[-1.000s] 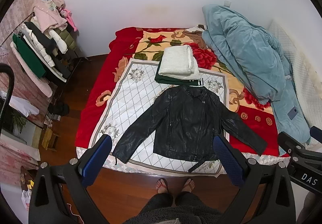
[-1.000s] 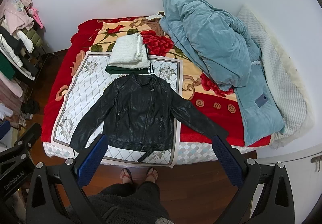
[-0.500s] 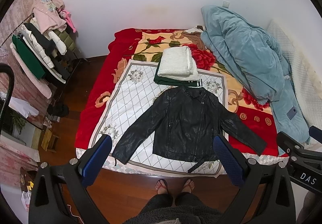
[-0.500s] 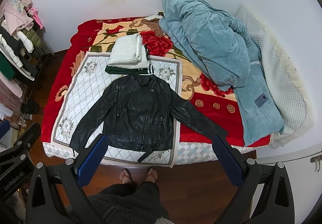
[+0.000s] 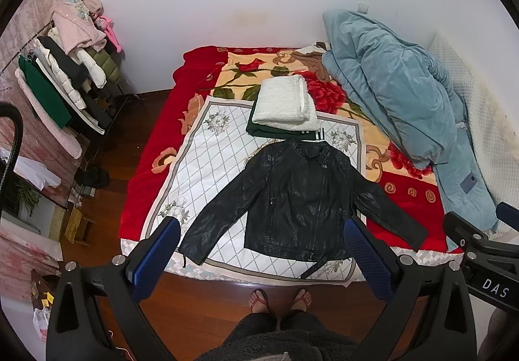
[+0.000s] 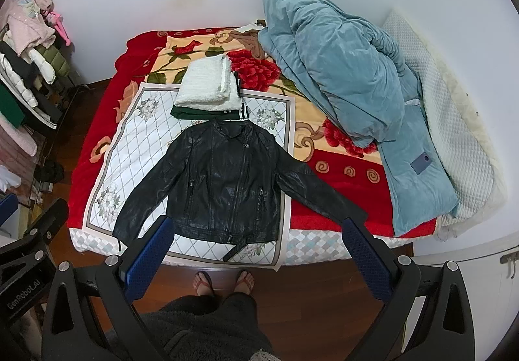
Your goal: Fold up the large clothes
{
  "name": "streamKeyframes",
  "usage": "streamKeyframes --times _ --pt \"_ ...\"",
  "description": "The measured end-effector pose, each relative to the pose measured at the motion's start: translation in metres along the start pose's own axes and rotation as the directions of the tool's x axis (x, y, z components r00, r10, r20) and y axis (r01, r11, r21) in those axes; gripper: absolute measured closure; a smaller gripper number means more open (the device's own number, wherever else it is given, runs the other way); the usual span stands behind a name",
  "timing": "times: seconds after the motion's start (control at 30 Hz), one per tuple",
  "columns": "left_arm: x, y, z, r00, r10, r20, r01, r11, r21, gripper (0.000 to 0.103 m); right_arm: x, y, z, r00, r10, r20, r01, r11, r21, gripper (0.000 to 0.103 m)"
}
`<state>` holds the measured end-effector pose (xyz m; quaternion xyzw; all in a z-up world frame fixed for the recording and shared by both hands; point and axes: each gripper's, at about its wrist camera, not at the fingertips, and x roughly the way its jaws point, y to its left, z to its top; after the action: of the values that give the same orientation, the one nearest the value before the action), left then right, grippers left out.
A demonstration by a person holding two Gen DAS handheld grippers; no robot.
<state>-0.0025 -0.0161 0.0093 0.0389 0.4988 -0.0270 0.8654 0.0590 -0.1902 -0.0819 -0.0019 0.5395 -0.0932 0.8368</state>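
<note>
Evidently pre-fold: black leather jacket lies flat, sleeves splayed, on the white diamond-patterned sheet at the bed's foot; left hand-held gripper and right hand-held gripper both wide, empty, well above—next, probably pinch a sleeve cuff inward.

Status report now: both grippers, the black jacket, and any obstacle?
Left gripper open, empty. Right gripper open, empty. Black jacket flat, unfolded, sleeves spread. Folded stack touches collar.
</note>
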Motion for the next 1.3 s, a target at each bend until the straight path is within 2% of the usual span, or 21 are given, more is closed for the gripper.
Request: streamKeyframes --times 0.93,1.13,1.3 --pt "0.000 0.001 -0.001 1.000 -0.004 0.004 0.004 1.000 -0.002 0.000 0.000 -0.003 0.003 1.000 0.001 0.001 -0.001 1.000 -0.003 0.000" --pt "-0.001 -0.006 0.001 1.000 -0.002 0.007 0.002 1.000 -0.004 0.000 -0.005 -0.002 -0.001 1.000 0.004 -0.002 -0.004 1.000 -0.006 0.000" --pt "0.001 -0.024 0.017 1.000 -0.004 0.005 0.004 1.000 -0.003 0.000 -0.003 0.002 0.000 1.000 0.005 -0.001 -0.005 1.000 -0.011 0.000"
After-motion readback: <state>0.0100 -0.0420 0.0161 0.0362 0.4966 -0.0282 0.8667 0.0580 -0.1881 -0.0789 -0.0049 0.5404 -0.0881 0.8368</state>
